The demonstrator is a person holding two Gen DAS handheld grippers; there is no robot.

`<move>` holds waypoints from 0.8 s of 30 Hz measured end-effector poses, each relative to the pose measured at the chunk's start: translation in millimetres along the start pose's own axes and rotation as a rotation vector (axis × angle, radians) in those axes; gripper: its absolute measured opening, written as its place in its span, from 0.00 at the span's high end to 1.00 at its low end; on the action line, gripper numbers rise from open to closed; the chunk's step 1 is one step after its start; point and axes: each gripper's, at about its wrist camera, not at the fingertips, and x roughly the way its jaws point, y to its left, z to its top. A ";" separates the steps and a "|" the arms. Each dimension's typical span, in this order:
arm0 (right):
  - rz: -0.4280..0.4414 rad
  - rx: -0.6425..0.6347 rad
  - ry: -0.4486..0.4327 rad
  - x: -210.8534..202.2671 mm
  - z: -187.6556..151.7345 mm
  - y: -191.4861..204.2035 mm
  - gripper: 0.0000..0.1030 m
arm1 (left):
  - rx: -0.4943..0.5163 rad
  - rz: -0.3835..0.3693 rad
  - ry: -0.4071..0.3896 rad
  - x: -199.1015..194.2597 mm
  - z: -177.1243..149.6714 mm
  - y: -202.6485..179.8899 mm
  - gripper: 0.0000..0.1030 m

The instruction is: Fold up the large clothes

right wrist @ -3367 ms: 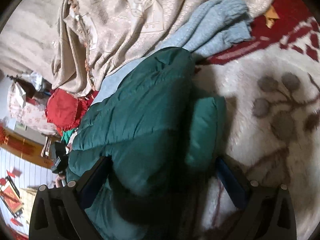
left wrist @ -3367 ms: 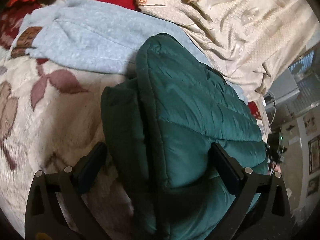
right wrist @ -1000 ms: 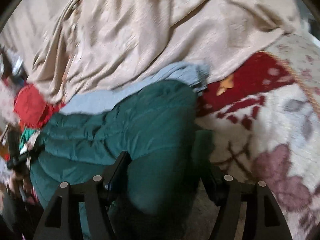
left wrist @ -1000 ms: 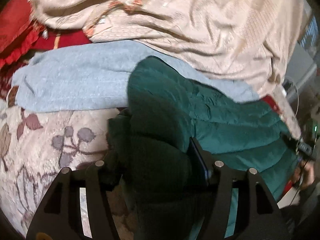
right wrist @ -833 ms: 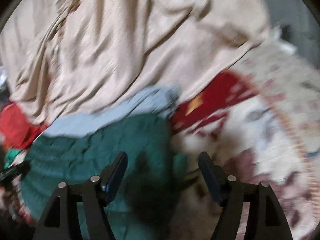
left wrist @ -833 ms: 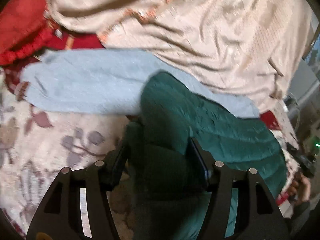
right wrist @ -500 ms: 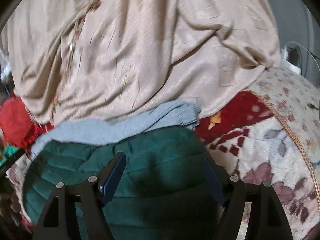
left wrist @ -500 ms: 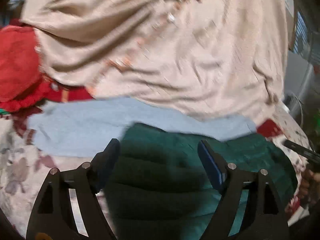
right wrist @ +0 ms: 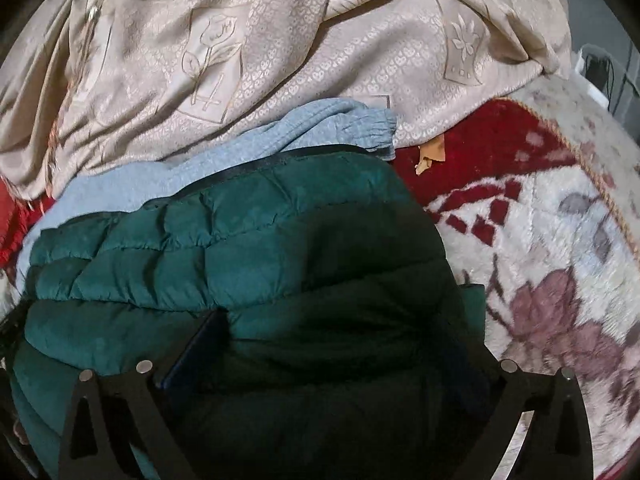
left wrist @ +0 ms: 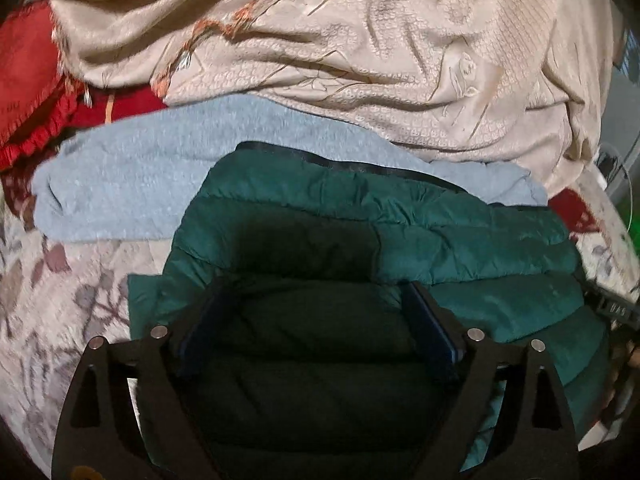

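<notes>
A dark green quilted jacket (left wrist: 460, 240) lies folded over on itself on a floral blanket (left wrist: 52, 300); its black-edged hem is at the far side. My left gripper (left wrist: 320, 320) hovers low over the jacket's left end. Its jaws are opening, with a puffed fold bulging between the blue pads and no visible squeeze. In the right wrist view the same jacket (right wrist: 180, 248) fills the lower middle. My right gripper (right wrist: 332, 360) stands over its right end, jaws opening very wide. The left finger (right wrist: 192, 352) shows, while the right one is lost in shadow beside the fabric.
A light blue sweater (left wrist: 132, 176) (right wrist: 280, 136) lies flat just behind the jacket, partly under it. A crumpled beige patterned cloth (left wrist: 400, 60) (right wrist: 240, 40) is heaped beyond that. A red cushion (left wrist: 24, 80) sits at the far left. The blanket (right wrist: 560, 260) is bare on the right.
Both grippers were shut on a bunched jacket fold a second ago. Their jaws have since spread wide, and the fold now rests flat on the rest of the jacket.
</notes>
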 end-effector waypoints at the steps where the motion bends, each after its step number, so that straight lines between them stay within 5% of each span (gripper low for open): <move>1: 0.002 -0.002 0.006 0.1 0.6 0.8 0.00 | -0.008 -0.009 0.006 1.7 0.4 -0.1 0.13; 6: -0.077 -0.060 -0.029 -21.5 -0.6 14.8 0.01 | 0.038 0.003 0.056 6.2 2.5 -9.1 0.08; 11: -0.022 -0.083 -0.273 -103.5 -32.6 39.1 0.01 | 0.127 0.074 -0.057 -30.2 -22.5 -31.6 0.08; 14: 0.004 -0.101 -0.335 -145.6 -69.5 55.1 0.01 | 0.211 0.063 -0.125 -71.2 -55.3 -54.0 0.08; 18: -0.031 -0.124 -0.331 -175.4 -116.2 68.1 0.01 | 0.161 0.026 -0.129 -105.7 -87.3 -62.1 0.07; 24: -0.035 -0.135 -0.241 -183.4 -160.8 67.6 0.01 | 0.138 0.033 -0.027 -116.4 -138.6 -75.1 0.07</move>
